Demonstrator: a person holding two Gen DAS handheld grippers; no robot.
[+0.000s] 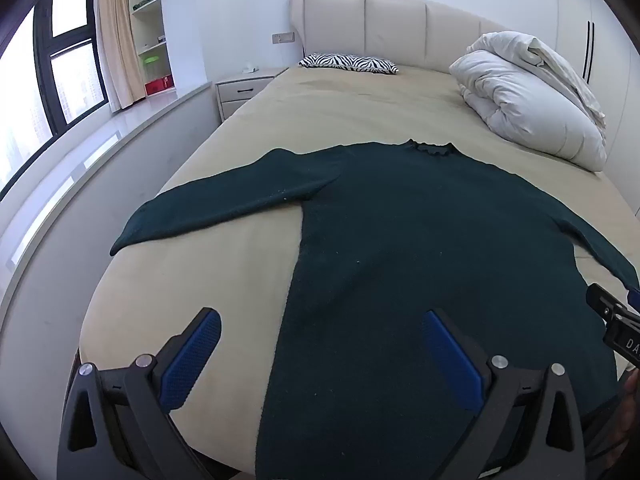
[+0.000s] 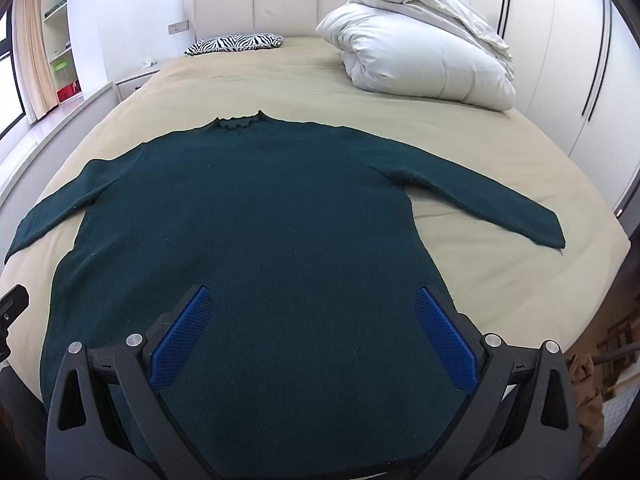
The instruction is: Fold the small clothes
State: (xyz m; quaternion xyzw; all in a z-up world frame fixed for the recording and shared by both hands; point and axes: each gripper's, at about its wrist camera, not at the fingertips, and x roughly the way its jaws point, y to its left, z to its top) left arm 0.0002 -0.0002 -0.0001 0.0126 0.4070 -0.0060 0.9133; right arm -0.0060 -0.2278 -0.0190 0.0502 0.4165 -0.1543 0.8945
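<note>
At the bottom of each wrist view the jaws stand spread wide with nothing between the blue pads. The left gripper [image 1: 320,354] hovers over the sweater's left side edge low in its frame, one pad above the bare sheet and the other above the knit. The right gripper [image 2: 314,334] hangs over the lower body of the garment, and neither pair appears to touch the cloth.

The dark green sweater [image 2: 248,216] lies flat on the bed [image 2: 500,280], filling the middle of both frames. Its hem is at the bottom of the frame, nearest the grippers, and its frilled collar [image 2: 240,123] points toward the top of the frame. The body's long axis runs bottom to top, and both sleeves are spread out to the left and right edges.

Folding looks not yet begun; this seems the opening step. The next move probably calls for lowering onto a sleeve or side edge, pinching the knit without catching the sheet, and carrying it across the body.

Farther up sit a zebra-print pillow [image 2: 236,43], a rolled white duvet [image 2: 420,52] at upper right, and the padded headboard [image 2: 256,4].
</note>
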